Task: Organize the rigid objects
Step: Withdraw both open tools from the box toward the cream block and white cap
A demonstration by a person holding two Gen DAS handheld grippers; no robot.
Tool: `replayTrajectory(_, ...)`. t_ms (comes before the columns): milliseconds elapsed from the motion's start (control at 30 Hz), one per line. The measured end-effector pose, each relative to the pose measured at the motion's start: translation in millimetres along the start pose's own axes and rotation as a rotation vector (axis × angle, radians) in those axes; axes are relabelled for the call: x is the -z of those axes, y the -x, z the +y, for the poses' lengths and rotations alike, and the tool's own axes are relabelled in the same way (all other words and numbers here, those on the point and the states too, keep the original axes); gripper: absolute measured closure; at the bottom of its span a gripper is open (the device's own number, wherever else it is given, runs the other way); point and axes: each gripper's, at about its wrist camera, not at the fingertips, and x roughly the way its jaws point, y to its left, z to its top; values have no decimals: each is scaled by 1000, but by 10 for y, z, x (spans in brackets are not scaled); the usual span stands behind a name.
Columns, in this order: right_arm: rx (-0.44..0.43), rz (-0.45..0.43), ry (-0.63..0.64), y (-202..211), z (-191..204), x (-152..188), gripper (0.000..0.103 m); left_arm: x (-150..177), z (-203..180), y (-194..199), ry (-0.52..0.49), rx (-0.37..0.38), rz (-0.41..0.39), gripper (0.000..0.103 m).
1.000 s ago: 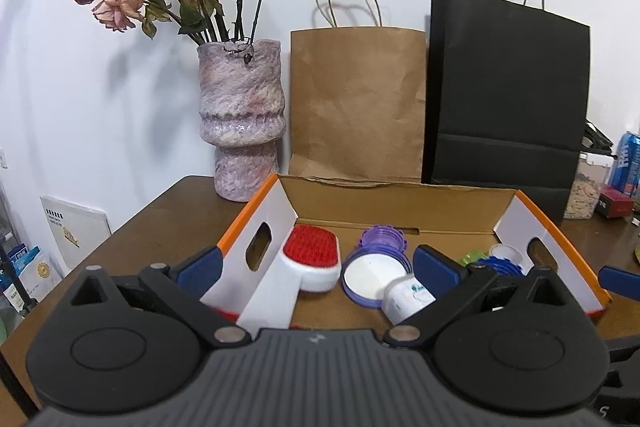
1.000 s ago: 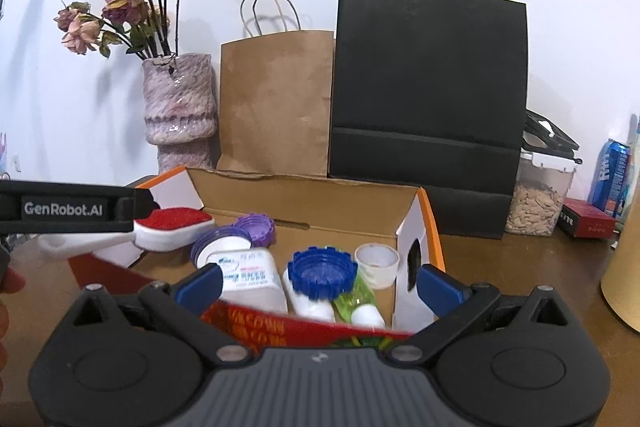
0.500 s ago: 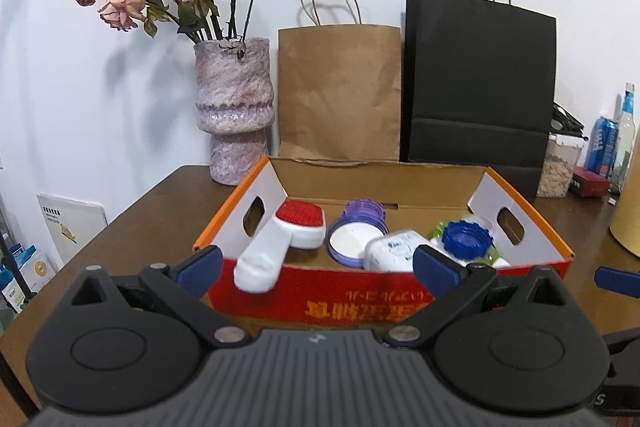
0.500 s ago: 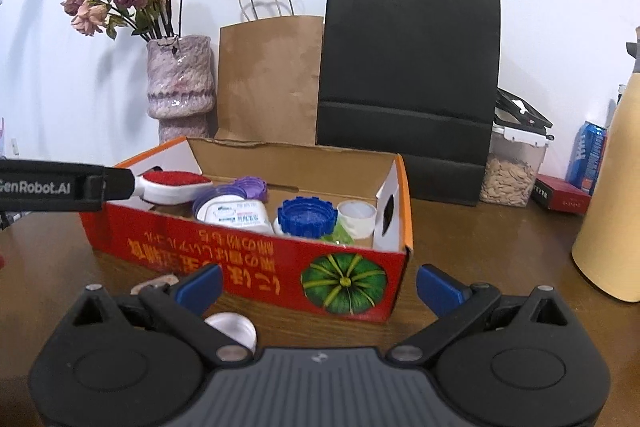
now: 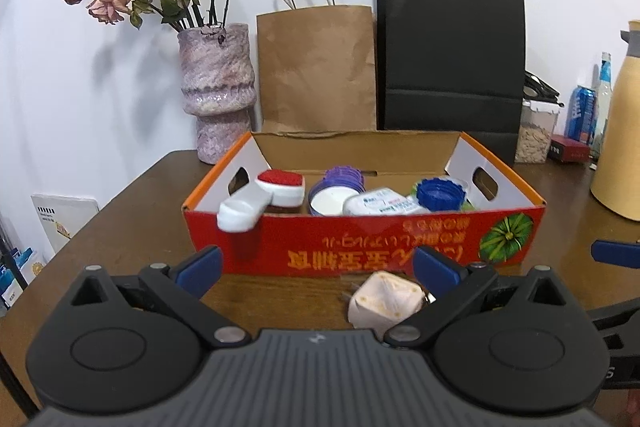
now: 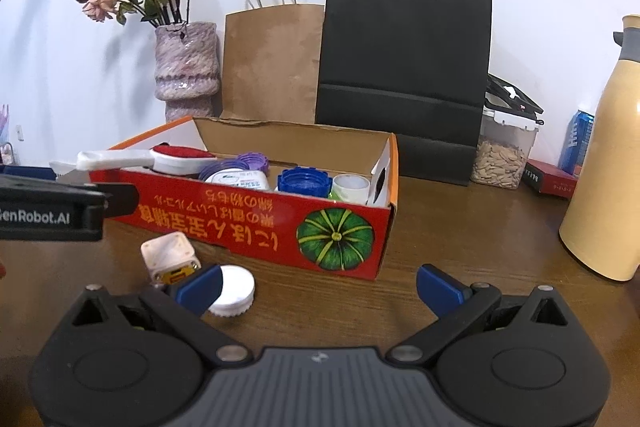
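A red cardboard box (image 5: 360,247) (image 6: 256,223) stands on the wooden table and holds a red-and-white brush (image 5: 264,195) (image 6: 160,157), purple lids (image 5: 340,179), a white jar (image 5: 380,205) and a blue cap (image 5: 440,193) (image 6: 304,181). A beige plug adapter (image 5: 386,301) (image 6: 170,255) lies on the table in front of the box, beside a white cap (image 6: 234,289). My left gripper (image 5: 318,265) is open and empty, just behind the adapter. My right gripper (image 6: 320,287) is open and empty, its left finger over the white cap.
A vase of dried roses (image 5: 216,91), a brown paper bag (image 5: 316,67) and a black bag (image 5: 452,55) stand behind the box. A cream flask (image 6: 600,155), a seed container (image 6: 504,155) and a can (image 6: 576,143) are at the right.
Both grippers have pulled back from the box and lowered toward the table. The adapter and white cap have come into view in front of the box.
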Motion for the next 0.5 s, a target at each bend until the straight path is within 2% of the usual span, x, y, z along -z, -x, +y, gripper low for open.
replayTrajectory(500,-10,44,9,221,-113,204,0,261,-174,77,-44,6,51,0)
